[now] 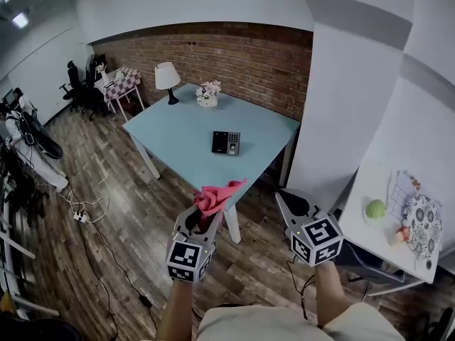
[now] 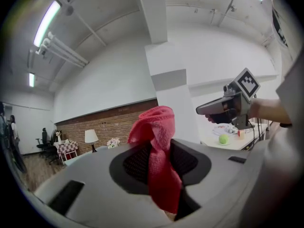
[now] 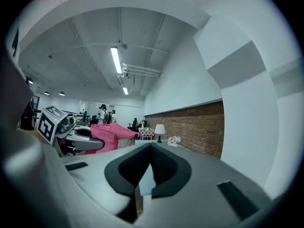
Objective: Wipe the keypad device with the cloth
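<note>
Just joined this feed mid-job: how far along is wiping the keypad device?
Done: the cloth is picked up, clamped in the left gripper. In hand: both grippers hang in the air short of the table, the right gripper shut and empty. Left: the keypad device lies on the table apart from the cloth, so the approach and apparently the whole wipe remain.

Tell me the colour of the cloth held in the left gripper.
The cloth is pinkish red, clearest in the left gripper view.

The left gripper (image 1: 204, 217) clamps the cloth (image 1: 217, 193); the right gripper (image 1: 284, 197) holds its jaws together.
</note>
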Demonstrator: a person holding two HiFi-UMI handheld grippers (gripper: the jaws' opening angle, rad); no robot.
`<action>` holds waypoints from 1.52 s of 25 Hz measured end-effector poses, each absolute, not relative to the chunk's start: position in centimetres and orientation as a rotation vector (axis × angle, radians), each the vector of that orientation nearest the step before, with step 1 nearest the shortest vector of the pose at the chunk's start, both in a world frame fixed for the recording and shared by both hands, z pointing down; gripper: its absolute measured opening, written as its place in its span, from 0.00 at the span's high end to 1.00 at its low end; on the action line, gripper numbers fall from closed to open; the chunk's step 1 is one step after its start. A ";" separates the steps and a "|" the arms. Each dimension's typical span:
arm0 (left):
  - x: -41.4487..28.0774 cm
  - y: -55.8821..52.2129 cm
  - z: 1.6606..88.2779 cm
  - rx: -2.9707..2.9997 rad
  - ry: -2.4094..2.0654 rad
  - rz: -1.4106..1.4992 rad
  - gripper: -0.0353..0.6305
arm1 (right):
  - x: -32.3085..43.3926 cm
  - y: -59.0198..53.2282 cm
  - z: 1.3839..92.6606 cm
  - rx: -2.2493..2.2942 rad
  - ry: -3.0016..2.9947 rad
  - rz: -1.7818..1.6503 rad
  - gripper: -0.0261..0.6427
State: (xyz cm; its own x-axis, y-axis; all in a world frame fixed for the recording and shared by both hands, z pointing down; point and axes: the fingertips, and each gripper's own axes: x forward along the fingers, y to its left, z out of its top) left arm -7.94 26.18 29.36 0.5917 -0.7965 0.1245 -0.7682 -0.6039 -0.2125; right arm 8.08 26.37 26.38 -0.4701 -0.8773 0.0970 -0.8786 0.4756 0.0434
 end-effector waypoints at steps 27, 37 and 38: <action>-7.1 11.7 32.8 -2.686 1.442 -0.307 0.75 | 10.2 11.8 31.1 1.513 -2.557 0.143 0.94; -8.6 1.6 32.6 -2.707 1.442 -0.310 0.75 | 8.7 1.9 31.2 1.510 -2.538 0.170 0.94; -8.9 0.7 32.7 -2.709 1.447 -0.314 0.75 | 8.4 1.0 31.3 1.505 -2.538 0.172 0.94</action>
